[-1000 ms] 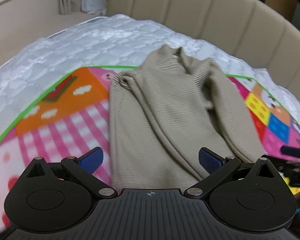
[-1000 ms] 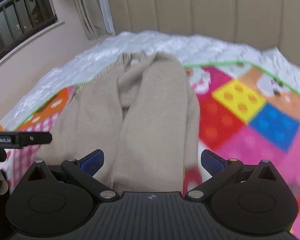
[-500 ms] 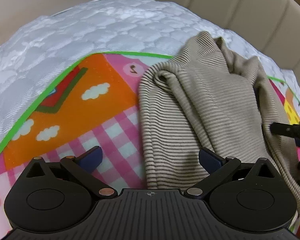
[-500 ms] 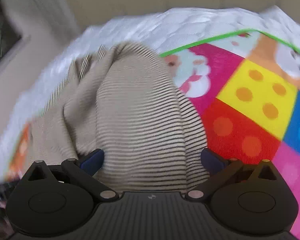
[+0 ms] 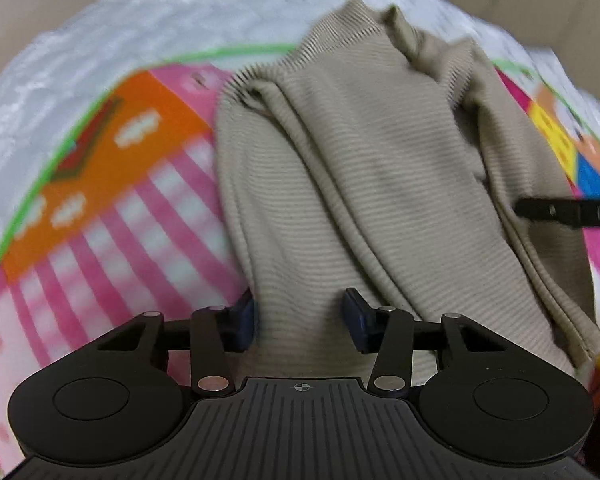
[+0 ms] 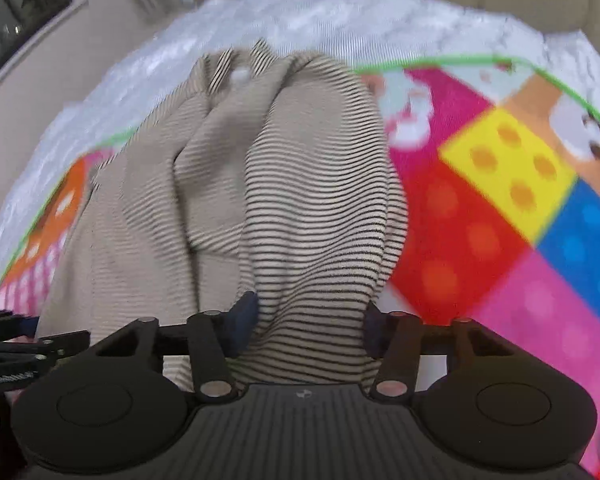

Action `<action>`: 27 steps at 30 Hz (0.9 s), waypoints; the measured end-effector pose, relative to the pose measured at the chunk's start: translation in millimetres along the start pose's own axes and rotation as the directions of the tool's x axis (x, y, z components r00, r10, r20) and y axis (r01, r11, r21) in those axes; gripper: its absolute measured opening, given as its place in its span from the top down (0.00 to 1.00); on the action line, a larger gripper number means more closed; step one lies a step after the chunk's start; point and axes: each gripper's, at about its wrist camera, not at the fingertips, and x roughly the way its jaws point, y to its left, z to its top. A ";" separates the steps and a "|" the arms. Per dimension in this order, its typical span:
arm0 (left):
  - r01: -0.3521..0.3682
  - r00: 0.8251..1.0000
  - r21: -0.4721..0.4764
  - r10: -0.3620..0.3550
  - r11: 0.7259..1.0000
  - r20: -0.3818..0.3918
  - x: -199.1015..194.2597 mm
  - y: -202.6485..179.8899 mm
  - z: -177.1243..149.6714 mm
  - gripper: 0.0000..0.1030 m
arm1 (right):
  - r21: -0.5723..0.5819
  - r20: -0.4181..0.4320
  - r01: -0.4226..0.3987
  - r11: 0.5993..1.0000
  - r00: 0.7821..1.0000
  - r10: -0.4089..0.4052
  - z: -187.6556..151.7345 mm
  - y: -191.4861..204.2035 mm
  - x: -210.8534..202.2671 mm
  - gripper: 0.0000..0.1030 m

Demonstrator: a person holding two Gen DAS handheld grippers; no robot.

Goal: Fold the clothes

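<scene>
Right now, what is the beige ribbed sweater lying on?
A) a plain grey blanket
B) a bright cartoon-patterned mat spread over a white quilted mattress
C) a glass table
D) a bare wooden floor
B: the sweater rests on a colourful mat with pink checks and an orange patch, green-edged, and the white quilted mattress shows beyond that edge.

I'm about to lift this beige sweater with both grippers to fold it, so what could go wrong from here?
1. The left gripper and right gripper each pinch a bunched hem of the sweater; either might catch only the top layer, so the fold could sag.
2. The sleeves are loosely folded inward and may flop out when lifted.
3. The play mat could drag along.
</scene>
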 end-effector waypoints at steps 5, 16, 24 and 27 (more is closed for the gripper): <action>0.129 0.978 0.037 -0.121 0.991 -0.169 -19.4 -26.8 -44.0 0.53 | -0.110 -0.145 0.052 0.993 0.987 -0.067 -46.0 5.2 -29.2 0.52; 0.378 0.919 -0.049 -0.381 0.924 -0.104 -107.6 -10.1 -59.8 0.20 | -0.090 -0.017 0.048 0.995 0.999 -0.050 -85.2 -12.6 -46.1 0.36; 0.453 0.862 -0.243 -0.491 0.858 -0.126 -60.2 -57.6 -84.4 0.10 | 0.010 0.118 -0.009 1.000 0.993 0.008 -87.3 -29.8 -62.0 0.34; 0.402 0.883 -0.274 -0.449 0.874 -0.136 -36.1 -73.8 -93.2 0.12 | 0.015 0.269 -0.043 0.999 0.962 0.037 -98.9 -33.8 -87.4 0.33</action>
